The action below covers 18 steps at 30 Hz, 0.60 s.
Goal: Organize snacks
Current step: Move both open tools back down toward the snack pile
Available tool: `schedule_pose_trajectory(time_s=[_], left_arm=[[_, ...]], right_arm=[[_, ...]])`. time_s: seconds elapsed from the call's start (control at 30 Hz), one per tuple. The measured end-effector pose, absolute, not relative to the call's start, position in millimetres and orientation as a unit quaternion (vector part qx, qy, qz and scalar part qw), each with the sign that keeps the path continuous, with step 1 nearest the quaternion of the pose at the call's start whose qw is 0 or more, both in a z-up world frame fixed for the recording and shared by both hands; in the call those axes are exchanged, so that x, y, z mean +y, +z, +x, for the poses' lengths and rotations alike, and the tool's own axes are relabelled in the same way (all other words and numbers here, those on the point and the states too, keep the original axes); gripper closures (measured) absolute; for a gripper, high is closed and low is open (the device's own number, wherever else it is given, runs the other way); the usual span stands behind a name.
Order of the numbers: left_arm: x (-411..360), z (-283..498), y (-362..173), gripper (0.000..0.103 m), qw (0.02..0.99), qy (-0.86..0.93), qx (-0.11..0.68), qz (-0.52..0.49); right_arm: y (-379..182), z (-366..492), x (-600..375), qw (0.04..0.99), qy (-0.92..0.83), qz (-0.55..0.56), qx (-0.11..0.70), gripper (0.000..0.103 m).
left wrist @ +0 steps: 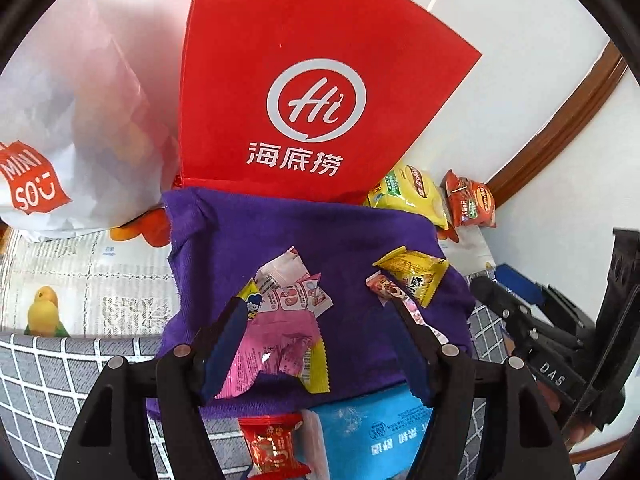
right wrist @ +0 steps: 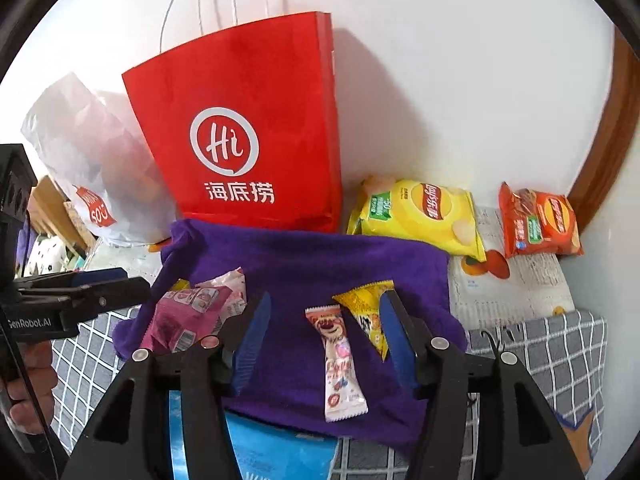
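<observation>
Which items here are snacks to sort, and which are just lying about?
Job: pink packets; long bear-print bar; yellow packet; yellow chip bag; orange chip bag; red candy.
Lying about: purple cloth; red paper bag; white bag.

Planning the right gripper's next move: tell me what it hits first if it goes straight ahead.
Probably the slim white bar on the purple cloth, lying between the open right gripper fingers; depth is unclear.
</observation>
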<state>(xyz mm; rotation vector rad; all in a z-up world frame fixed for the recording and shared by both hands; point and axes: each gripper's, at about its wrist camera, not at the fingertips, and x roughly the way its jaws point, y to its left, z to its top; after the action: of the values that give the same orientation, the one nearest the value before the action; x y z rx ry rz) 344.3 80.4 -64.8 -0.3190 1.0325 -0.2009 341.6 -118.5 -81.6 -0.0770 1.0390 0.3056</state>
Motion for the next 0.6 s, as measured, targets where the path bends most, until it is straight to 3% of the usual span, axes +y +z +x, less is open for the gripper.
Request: schedule_pose_trajectory(time_s=[0.33,0.6], left_arm=[[80.2,319.6,-31.2,0.034,0.866,-0.117,0.457,-0.167],[67.6,299.4,-4.3,0.034,0.883,-0.124,0.430,-0.144]], right_arm=[[-59.2,298.2,-147.4,0.860,0.035,-0.044,0.508,0.032],[-52.1,260.0,-165.1,0.865,0.026,-0.033,0.501,0.029]])
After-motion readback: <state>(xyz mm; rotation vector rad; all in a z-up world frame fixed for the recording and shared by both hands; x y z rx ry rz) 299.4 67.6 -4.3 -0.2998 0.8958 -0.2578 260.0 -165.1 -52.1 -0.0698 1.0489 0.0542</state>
